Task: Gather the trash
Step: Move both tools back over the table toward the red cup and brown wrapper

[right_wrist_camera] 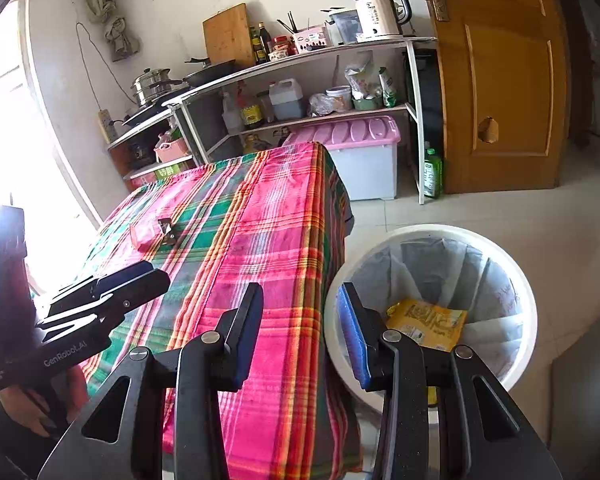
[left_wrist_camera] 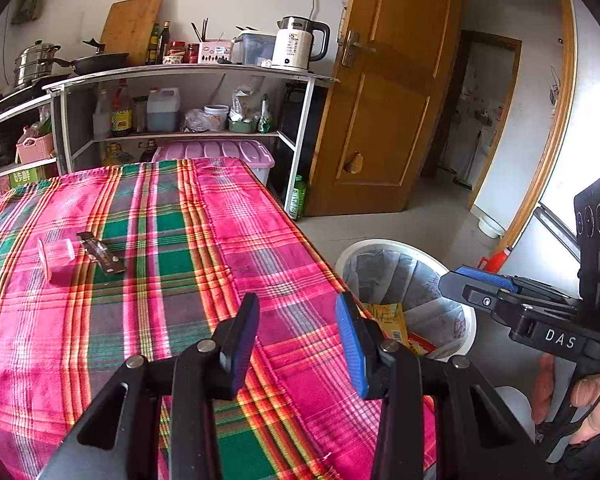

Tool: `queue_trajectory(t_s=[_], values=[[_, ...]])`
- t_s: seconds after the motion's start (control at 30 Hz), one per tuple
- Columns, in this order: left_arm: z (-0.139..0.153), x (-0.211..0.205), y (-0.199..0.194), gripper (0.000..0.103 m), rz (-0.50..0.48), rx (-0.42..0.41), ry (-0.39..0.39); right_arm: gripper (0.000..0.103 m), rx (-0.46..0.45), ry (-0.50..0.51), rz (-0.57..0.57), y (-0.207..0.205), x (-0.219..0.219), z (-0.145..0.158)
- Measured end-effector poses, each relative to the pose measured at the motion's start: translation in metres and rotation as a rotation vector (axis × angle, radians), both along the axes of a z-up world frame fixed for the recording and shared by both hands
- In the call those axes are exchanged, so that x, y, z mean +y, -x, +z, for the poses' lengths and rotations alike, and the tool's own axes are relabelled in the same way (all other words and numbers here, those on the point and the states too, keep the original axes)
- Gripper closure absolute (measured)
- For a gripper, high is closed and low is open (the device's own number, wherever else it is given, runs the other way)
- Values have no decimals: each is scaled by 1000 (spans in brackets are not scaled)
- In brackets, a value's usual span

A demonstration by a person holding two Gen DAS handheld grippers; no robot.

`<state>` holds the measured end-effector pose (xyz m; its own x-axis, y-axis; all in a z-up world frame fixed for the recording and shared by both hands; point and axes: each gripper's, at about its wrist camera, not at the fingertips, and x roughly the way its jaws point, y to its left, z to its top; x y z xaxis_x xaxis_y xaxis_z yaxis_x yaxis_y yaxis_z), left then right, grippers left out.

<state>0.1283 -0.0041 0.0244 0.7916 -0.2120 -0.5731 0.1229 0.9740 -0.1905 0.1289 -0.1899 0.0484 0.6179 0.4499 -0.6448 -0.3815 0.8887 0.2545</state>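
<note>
A clear plastic cup (left_wrist_camera: 56,260) lies on its side on the plaid-clothed table (left_wrist_camera: 260,240), and a dark wrapper (left_wrist_camera: 102,258) rests beside it. My left gripper (left_wrist_camera: 298,336) hovers open over the table's near right part, nothing between its fingers. A white trash bin (left_wrist_camera: 380,243) with a liner stands on the floor past the table's right edge, a yellow packet (left_wrist_camera: 388,316) inside. My right gripper (right_wrist_camera: 300,332) is open and empty over the table edge (right_wrist_camera: 260,240) and the bin (right_wrist_camera: 420,230), where the yellow packet (right_wrist_camera: 428,322) shows. Far off lie the cup (right_wrist_camera: 144,234) and wrapper (right_wrist_camera: 167,236).
A white shelf unit (left_wrist_camera: 188,72) with a kettle (left_wrist_camera: 296,46), pots and bottles stands behind the table, and a pink-lidded storage box (left_wrist_camera: 220,150) sits under it. A wooden door (left_wrist_camera: 388,92) stands open at the right. A hand (left_wrist_camera: 592,400) holds the right gripper's handle.
</note>
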Motion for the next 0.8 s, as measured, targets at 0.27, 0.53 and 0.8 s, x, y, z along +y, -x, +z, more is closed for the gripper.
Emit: queue_trajectory(t_s=[0.27, 0.53, 0.8], values=[[0, 28, 16, 57, 69, -17, -7, 63, 24, 32, 83, 2, 33, -2], [1, 56, 30, 55, 112, -36, -2, 63, 36, 59, 151, 3, 68, -5], [-2, 92, 35, 49, 162, -33, 2, 63, 27, 77, 227, -2, 110, -6]])
